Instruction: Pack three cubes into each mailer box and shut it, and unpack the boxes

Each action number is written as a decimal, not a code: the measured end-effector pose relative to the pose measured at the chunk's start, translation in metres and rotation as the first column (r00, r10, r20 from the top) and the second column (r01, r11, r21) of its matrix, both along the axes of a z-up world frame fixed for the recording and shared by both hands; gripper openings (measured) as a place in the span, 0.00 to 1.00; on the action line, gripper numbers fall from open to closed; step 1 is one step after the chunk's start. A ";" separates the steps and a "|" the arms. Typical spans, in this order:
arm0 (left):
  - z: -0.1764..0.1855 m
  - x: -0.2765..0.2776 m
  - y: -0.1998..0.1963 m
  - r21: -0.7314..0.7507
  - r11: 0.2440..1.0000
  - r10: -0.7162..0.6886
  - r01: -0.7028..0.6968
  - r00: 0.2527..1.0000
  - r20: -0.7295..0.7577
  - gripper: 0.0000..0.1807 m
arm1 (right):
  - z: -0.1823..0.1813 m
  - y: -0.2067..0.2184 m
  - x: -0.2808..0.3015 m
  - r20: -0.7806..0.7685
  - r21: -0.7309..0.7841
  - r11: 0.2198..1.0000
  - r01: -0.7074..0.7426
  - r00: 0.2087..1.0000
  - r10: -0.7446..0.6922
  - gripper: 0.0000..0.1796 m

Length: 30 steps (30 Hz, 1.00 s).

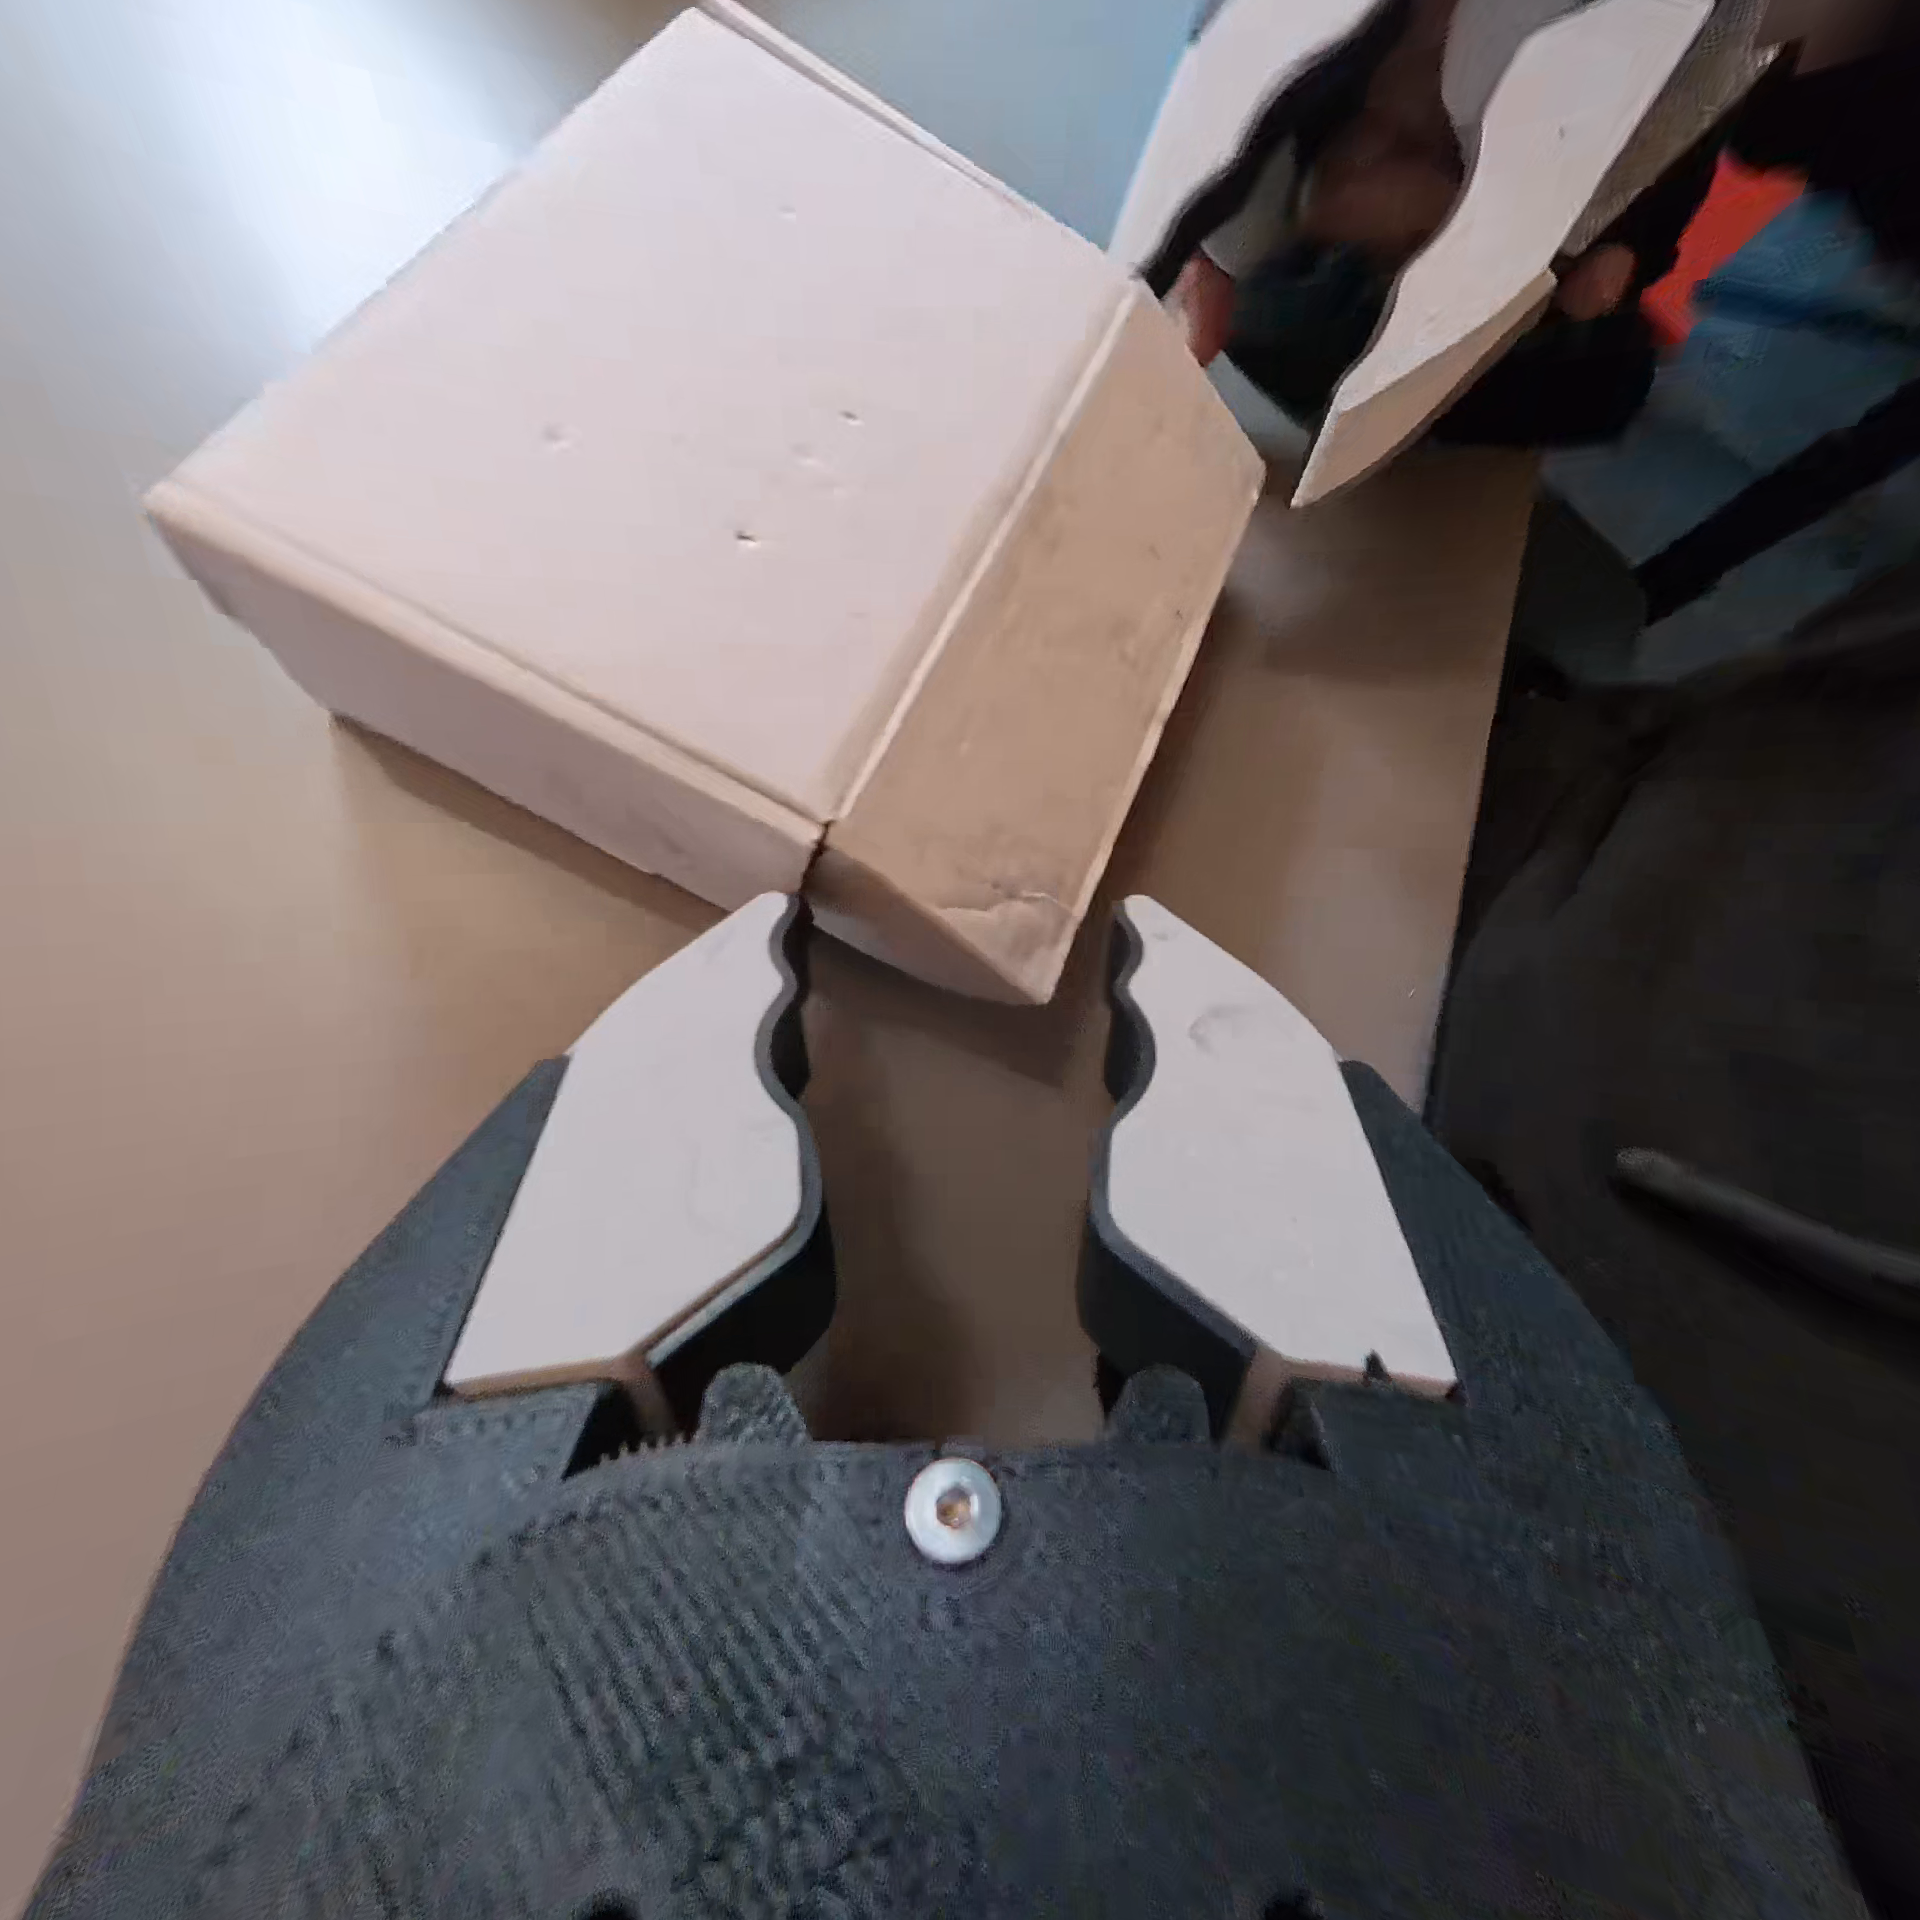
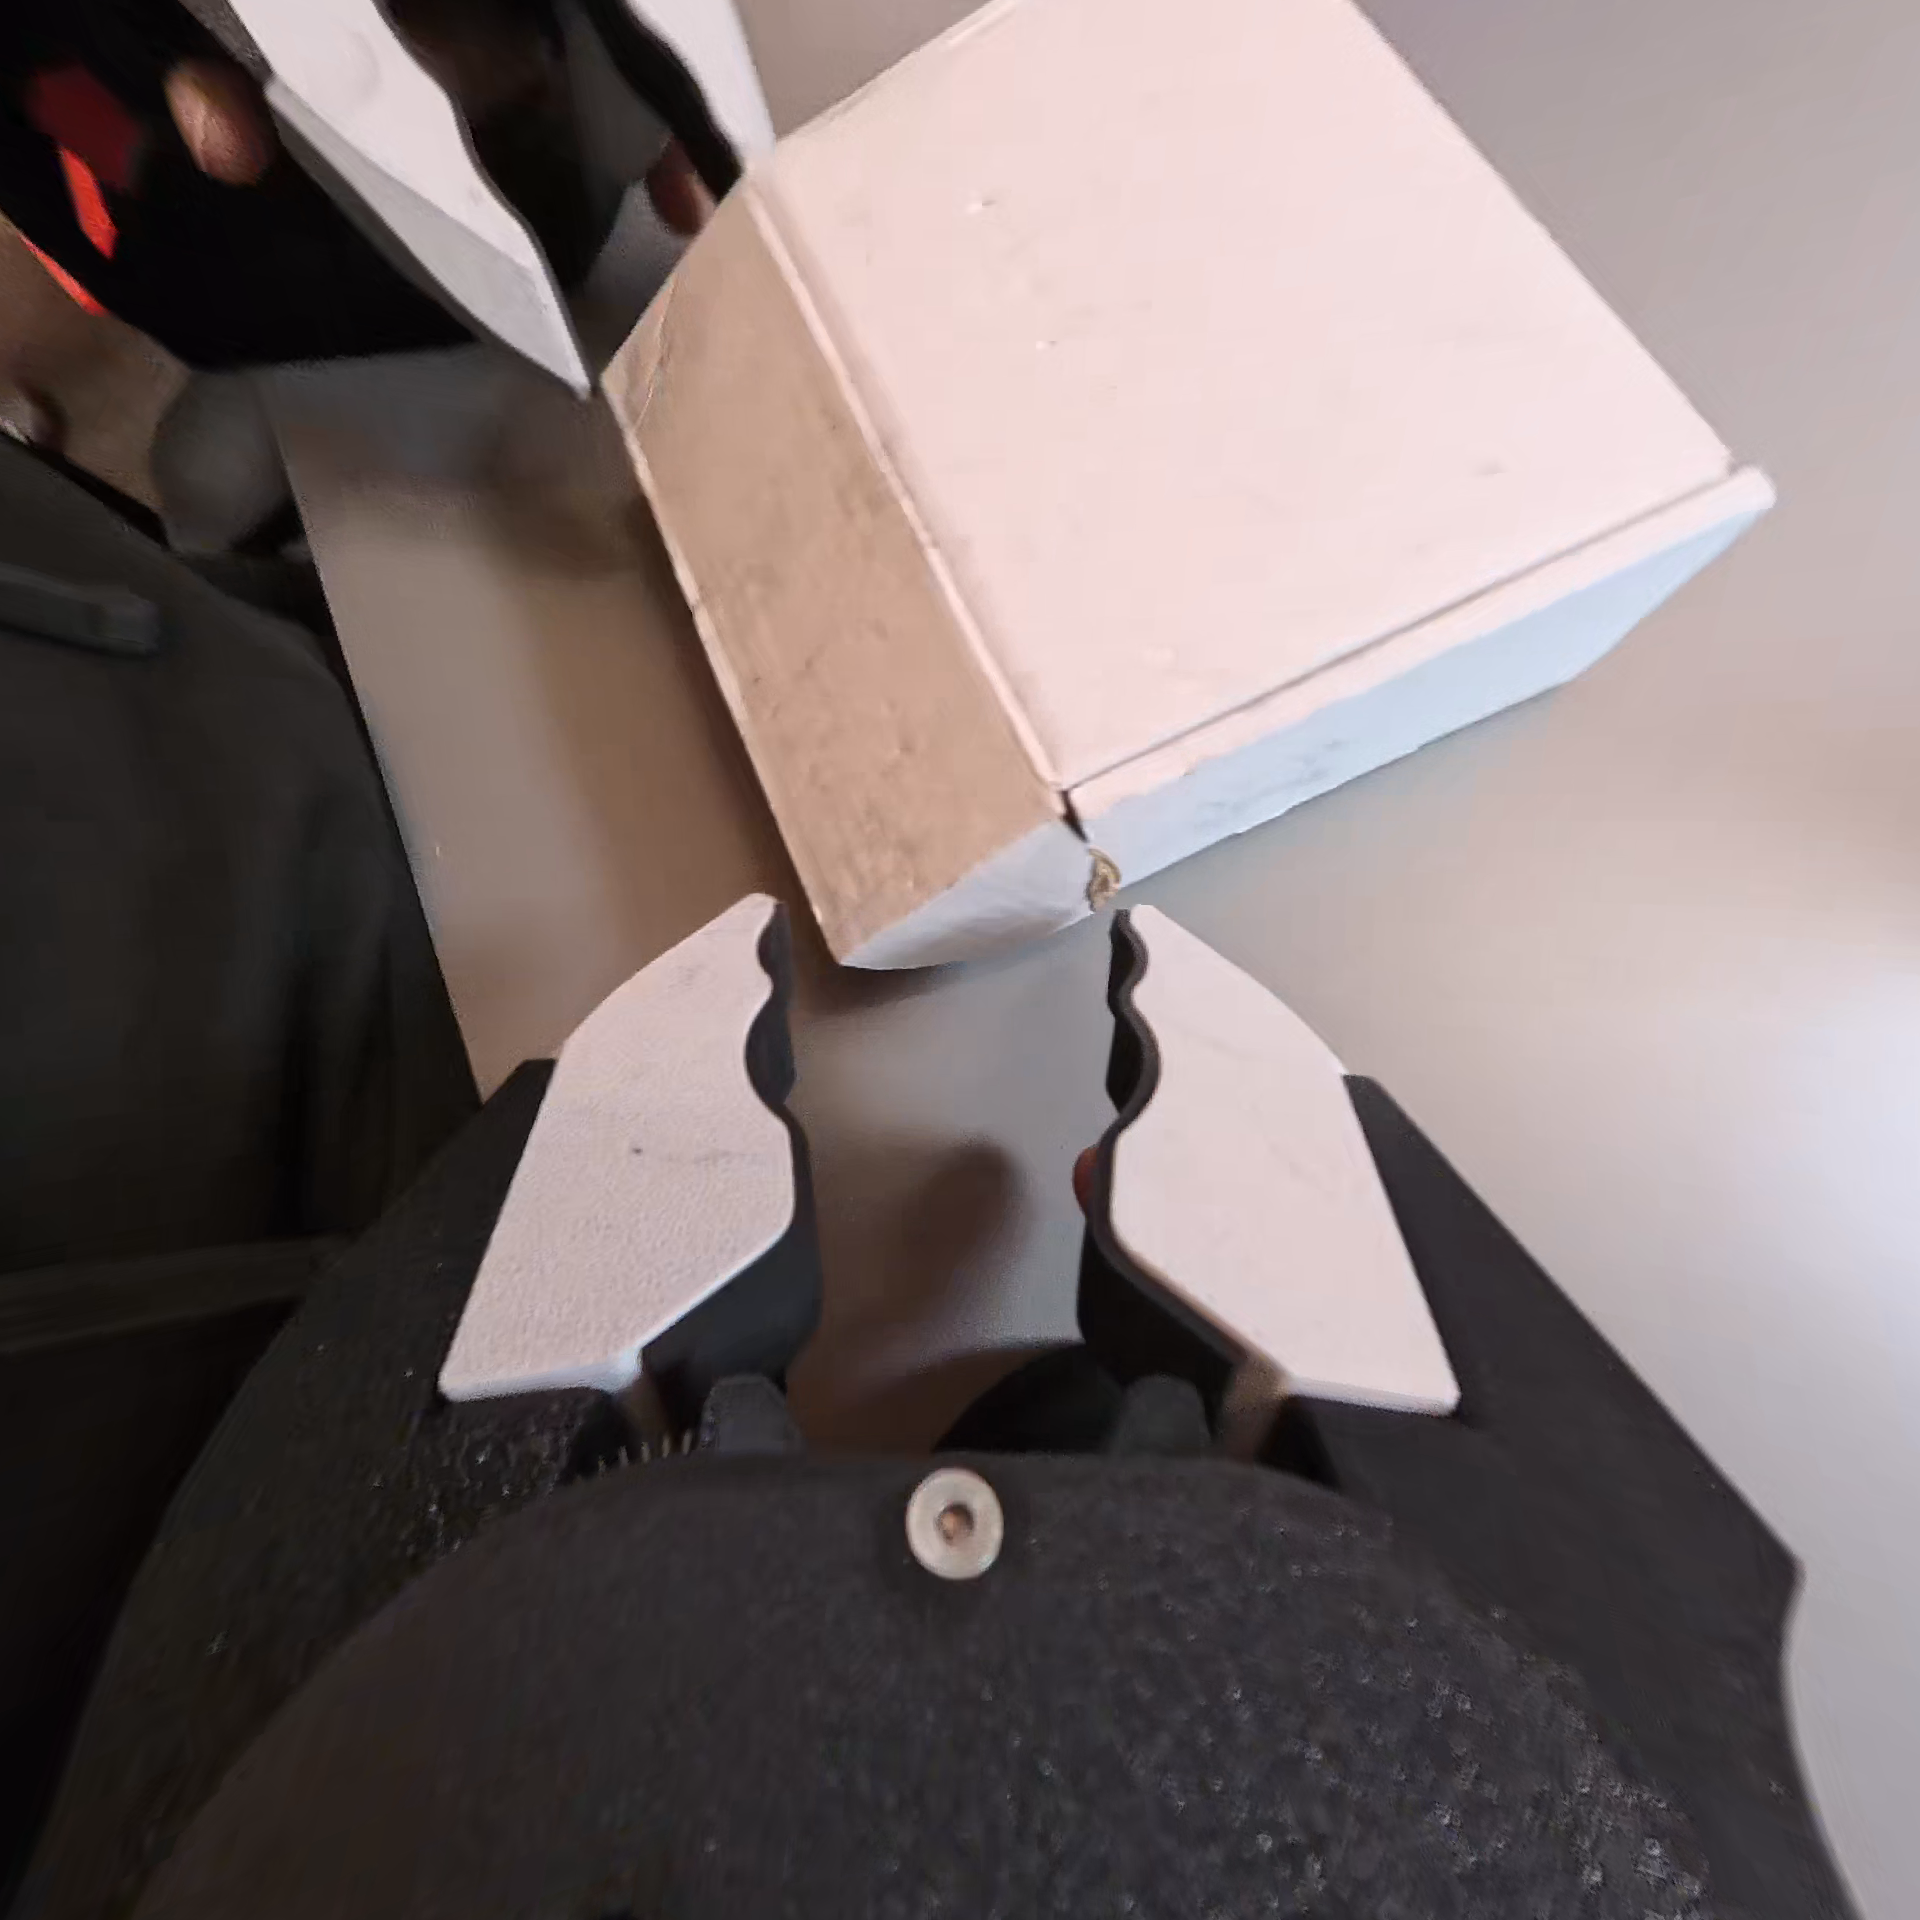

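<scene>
Closed mailer box [image 1: 665,488] sits on bench [image 1: 208,1039]; left tongs [image 1: 954,914] and right tongs [image 2: 945,914] both apart, empty, near its front corners

The shut mailer box [image 1: 665,499] hides its contents; the other gripper [image 1: 1455,239] runs off the top edge, blurred.

Packing workspace: plain tabletop [image 1: 208,935] with closed cardboard mailer box [image 1: 665,499].

Plain tan mailer box [image 1: 665,468] on a beige table [image 1: 208,935]; black-and-white tools.
</scene>
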<state>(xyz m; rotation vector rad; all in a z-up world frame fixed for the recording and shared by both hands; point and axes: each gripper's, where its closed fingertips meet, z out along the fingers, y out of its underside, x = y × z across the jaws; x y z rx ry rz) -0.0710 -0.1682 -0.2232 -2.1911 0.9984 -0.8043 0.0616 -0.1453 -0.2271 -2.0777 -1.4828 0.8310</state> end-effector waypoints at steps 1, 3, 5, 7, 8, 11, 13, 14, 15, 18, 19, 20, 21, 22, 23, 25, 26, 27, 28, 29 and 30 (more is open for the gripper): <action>-0.002 0.001 -0.002 0.054 0.998 -0.026 0.028 0.999 -0.026 0.33 | -0.004 -0.002 0.000 0.021 0.053 0.998 -0.020 1.000 0.019 0.35; -0.007 0.003 -0.003 0.160 0.985 -0.049 0.061 0.996 -0.079 0.36 | -0.008 0.002 -0.003 0.050 0.208 0.977 -0.042 0.998 0.032 0.37; -0.011 0.003 0.000 0.243 0.968 -0.026 0.066 0.986 -0.164 0.33 | -0.011 0.004 -0.006 0.072 0.303 0.951 -0.056 0.997 0.036 0.33; -0.013 0.000 0.005 0.296 0.954 0.012 0.056 0.974 -0.224 0.28 | -0.012 0.006 -0.006 0.093 0.344 0.937 -0.060 0.995 0.030 0.32; -0.013 0.001 0.004 0.288 0.956 0.013 0.054 0.975 -0.223 0.26 | -0.012 0.005 -0.005 0.097 0.327 0.943 -0.059 0.995 0.028 0.32; -0.008 0.006 -0.002 0.172 0.985 0.005 0.021 0.989 -0.149 0.23 | -0.008 0.001 -0.003 0.085 0.194 0.980 -0.050 0.996 0.034 0.32; -0.001 0.010 -0.005 0.092 0.996 0.001 0.006 0.997 -0.081 0.21 | -0.004 -0.007 -0.003 0.050 0.028 0.999 -0.042 0.998 0.041 0.21; 0.001 0.011 -0.005 0.070 0.998 0.008 -0.003 0.998 -0.068 0.21 | 0.000 -0.008 -0.004 0.014 -0.044 0.999 -0.028 1.000 0.028 0.20; 0.002 0.011 -0.003 0.060 0.998 0.011 -0.008 0.998 -0.062 0.21 | 0.002 -0.007 -0.004 -0.003 -0.084 0.996 -0.023 1.000 0.023 0.19; 0.001 0.012 -0.003 0.026 1.000 0.006 -0.004 0.999 -0.050 0.21 | 0.003 -0.004 -0.003 -0.019 -0.124 0.992 -0.033 0.999 0.030 0.20; 0.000 0.013 -0.002 0.028 1.000 0.005 -0.004 0.999 -0.052 0.21 | 0.001 -0.004 -0.003 -0.014 -0.130 0.991 -0.031 0.999 0.030 0.20; -0.002 0.012 -0.001 0.033 0.999 0.007 -0.005 0.998 -0.057 0.21 | -0.001 -0.002 -0.003 -0.019 -0.130 0.991 -0.026 1.000 0.024 0.21; -0.004 0.012 -0.001 0.036 0.999 0.008 -0.006 0.998 -0.065 0.21 | -0.003 -0.001 -0.003 -0.022 -0.126 0.992 -0.021 1.000 0.018 0.21; -0.006 0.012 -0.001 0.037 0.999 0.008 -0.005 0.998 -0.068 0.22 | -0.006 0.000 -0.003 -0.023 -0.118 0.993 -0.019 1.000 0.016 0.22; -0.007 0.012 -0.001 0.038 0.999 0.008 -0.006 0.998 -0.065 0.21 | -0.007 0.000 -0.003 -0.022 -0.108 0.994 -0.022 1.000 0.020 0.23; -0.008 0.012 -0.002 0.039 0.999 0.001 0.002 0.998 -0.062 0.22 | -0.007 -0.001 -0.003 -0.030 -0.088 0.995 -0.036 0.999 0.033 0.25; -0.007 0.012 -0.003 0.038 0.999 -0.010 0.013 0.998 -0.066 0.23 | -0.007 -0.001 -0.002 -0.027 -0.081 0.996 -0.045 0.999 0.043 0.27; -0.007 0.011 -0.004 0.038 0.999 -0.026 0.029 0.997 -0.071 0.26 | -0.006 -0.002 0.000 -0.018 -0.075 0.996 -0.057 0.998 0.055 0.29; -0.006 0.010 -0.007 0.033 0.998 -0.043 0.046 0.996 -0.074 0.28 | -0.005 -0.003 0.002 -0.015 -0.074 0.995 -0.068 0.998 0.068 0.31; -0.004 0.009 -0.009 0.022 0.998 -0.057 0.059 0.996 -0.071 0.29 | -0.001 -0.003 0.004 -0.023 -0.076 0.994 -0.073 0.997 0.072 0.31; -0.001 0.008 -0.010 0.011 0.998 -0.062 0.063 0.997 -0.055 0.29 | 0.003 -0.002 0.005 -0.041 -0.082 0.994 -0.069 0.997 0.066 0.31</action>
